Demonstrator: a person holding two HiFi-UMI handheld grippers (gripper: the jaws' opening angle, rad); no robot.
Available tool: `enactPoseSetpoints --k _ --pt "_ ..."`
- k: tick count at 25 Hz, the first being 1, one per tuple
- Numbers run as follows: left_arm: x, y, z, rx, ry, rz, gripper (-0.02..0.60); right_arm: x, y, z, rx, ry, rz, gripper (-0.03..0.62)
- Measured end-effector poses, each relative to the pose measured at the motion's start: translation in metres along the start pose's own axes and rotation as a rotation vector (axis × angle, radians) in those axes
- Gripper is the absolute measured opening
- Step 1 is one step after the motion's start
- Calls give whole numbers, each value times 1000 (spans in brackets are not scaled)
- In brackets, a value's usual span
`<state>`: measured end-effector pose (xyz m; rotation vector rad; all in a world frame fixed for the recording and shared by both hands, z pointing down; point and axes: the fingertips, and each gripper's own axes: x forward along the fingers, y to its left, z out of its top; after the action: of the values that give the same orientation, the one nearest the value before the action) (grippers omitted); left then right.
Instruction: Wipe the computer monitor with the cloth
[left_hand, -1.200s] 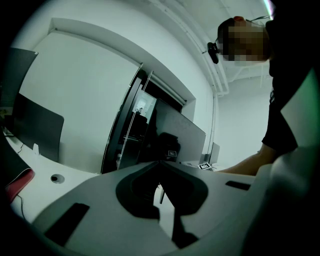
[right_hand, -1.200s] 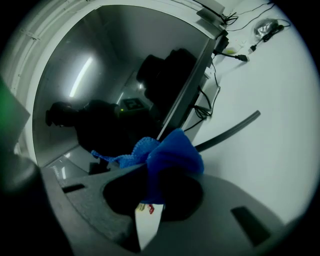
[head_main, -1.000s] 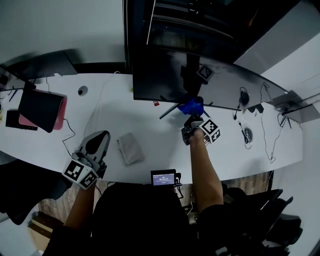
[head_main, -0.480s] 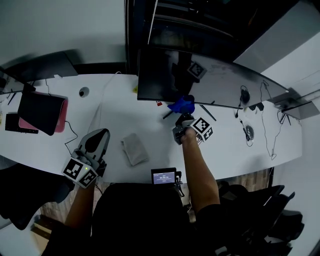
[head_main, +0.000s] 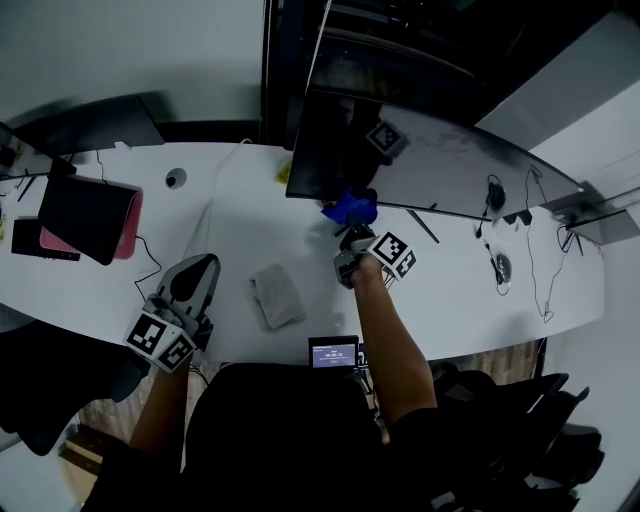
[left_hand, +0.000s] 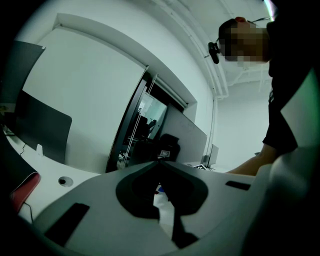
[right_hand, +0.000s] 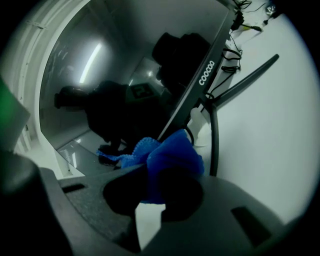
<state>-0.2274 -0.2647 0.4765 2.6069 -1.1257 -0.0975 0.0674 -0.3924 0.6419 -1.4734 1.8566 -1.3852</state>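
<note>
Right arm (head_main: 385, 335) is stretched forward over the white bench (head_main: 240, 215), forearm bare, wrist angled in toward the left end of the screen. The right gripper (head_main: 350, 238) has its jaws clamped on the blue cloth (head_main: 350, 208), and the cloth is bunched up right at the lower left edge of the monitor (head_main: 430, 160). From the right gripper view, the cloth (right_hand: 172, 155) bulges out past the jaw tips of the right gripper (right_hand: 160, 175) and sits against the bottom bezel of the monitor (right_hand: 125, 75), just beside the stand leg (right_hand: 240, 82) that runs out over the bench. The dark screen mirrors the gripper and the person behind it.

Over on the other side, the left arm (head_main: 165, 400) is tucked low and close to the body, with the left gripper (head_main: 192, 280) lying near the front edge of the bench, well apart from the monitor. Its own view shows the left gripper (left_hand: 159, 165) with jaw tips pressed together and nothing pinched between them.

A folded grey cloth (head_main: 277, 295) lies on the bench between the two grippers. A dark tablet on a pink case (head_main: 90, 215) sits far left, and cables (head_main: 530, 270) trail across the right end.
</note>
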Motion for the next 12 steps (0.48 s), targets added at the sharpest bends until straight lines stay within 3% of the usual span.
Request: enactPoseSetpoints --k 12 --pt "-12 6 2 -13 -19 24 -5 31 37 -50 -59 121 51 63"
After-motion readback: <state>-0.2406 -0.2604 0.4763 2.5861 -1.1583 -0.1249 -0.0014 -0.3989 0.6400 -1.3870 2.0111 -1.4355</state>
